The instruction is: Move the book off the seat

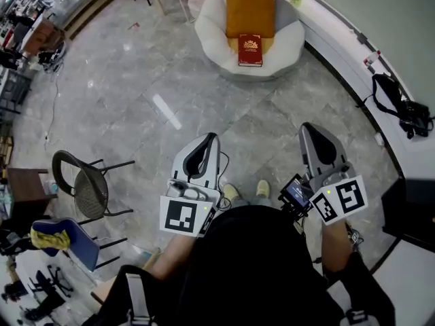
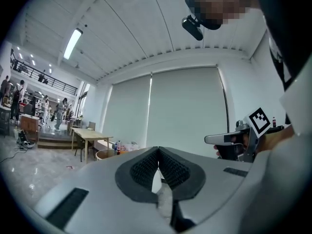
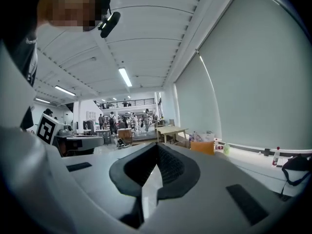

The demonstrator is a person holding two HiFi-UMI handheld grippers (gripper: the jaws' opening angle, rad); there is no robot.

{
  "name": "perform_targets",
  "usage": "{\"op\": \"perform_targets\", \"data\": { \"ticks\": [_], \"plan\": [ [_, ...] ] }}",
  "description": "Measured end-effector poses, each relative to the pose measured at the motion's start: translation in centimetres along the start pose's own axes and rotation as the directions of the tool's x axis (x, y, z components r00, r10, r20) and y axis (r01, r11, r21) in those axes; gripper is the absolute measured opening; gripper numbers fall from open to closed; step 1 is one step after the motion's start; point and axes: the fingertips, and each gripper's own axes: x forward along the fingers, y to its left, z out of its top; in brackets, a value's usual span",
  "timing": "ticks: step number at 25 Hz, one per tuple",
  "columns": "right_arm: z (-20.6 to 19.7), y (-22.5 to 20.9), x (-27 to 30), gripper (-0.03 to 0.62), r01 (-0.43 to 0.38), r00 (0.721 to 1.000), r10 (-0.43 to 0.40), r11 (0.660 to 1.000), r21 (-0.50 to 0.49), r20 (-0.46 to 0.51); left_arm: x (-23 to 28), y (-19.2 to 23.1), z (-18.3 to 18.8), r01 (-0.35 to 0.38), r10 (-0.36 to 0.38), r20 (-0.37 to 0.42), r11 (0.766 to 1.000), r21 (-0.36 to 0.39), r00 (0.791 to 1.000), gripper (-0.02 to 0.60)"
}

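Two hand-held grippers are up close to the person's body in the head view, both pointing forward over the grey marble floor point(image 1: 136, 87). The left hand-held gripper point(image 1: 211, 140) has its jaws pressed together at the tips, and its own view shows the dark ribbed pads point(image 2: 146, 168) meeting with nothing caught between them. The right hand-held gripper point(image 1: 308, 129) is the same: closed all the way, tips touching, empty, as its own view shows where the pads point(image 3: 171, 167) meet. Each carries its marker cube at the rear, close to the person's dark clothing.

The book point(image 1: 250, 50), red with a gold emblem on the cover, lies flat on the white round seat point(image 1: 289, 46), well ahead of both hand-held grippers. It rests at the front foot of an orange cushion point(image 1: 249, 7) that stands upright against the seat's back, its top edge touching or just against the cushion's lower edge. Neither hand-held gripper is anywhere near it.

Off to the left of the person stands a black mesh chair point(image 1: 88, 185), and nearer the bottom corner a blue chair point(image 1: 75, 243) with a yellow cloth point(image 1: 49, 238) draped over it. Along the right wall runs a white surface point(image 1: 340, 39) carrying a black bag point(image 1: 401, 107). The person's pale shoes point(image 1: 262, 189) show on the floor between the two hand-held grippers. The right gripper view picks up the orange cushion ahead in the distance, beside a wooden table point(image 3: 170, 129), with people further back in the hall
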Motion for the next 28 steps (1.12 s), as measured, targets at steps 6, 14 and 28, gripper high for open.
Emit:
{"op": "perform_targets", "data": {
  "ticks": [6,14,28],
  "plan": [
    [-0.4,2.6,0.7,0.012,-0.017,1.0,0.017,1.0,0.021,-0.004,-1.6,2.1,0.0,-0.003,0.003,0.002,1.0,-0.008,1.0,0.012],
    [-0.9,5.4,1.4,0.012,-0.011,1.0,0.011,1.0,0.007,-0.024,-3.4,3.6,0.0,0.011,-0.01,0.029,0.999,-0.042,1.0,0.012],
    [0.3,4.5,3.9,0.012,-0.009,1.0,0.009,1.0,-0.013,0.0,-1.9,4.7,0.6,0.022,-0.021,0.038,0.999,-0.038,0.999,0.012]
  ]
}}
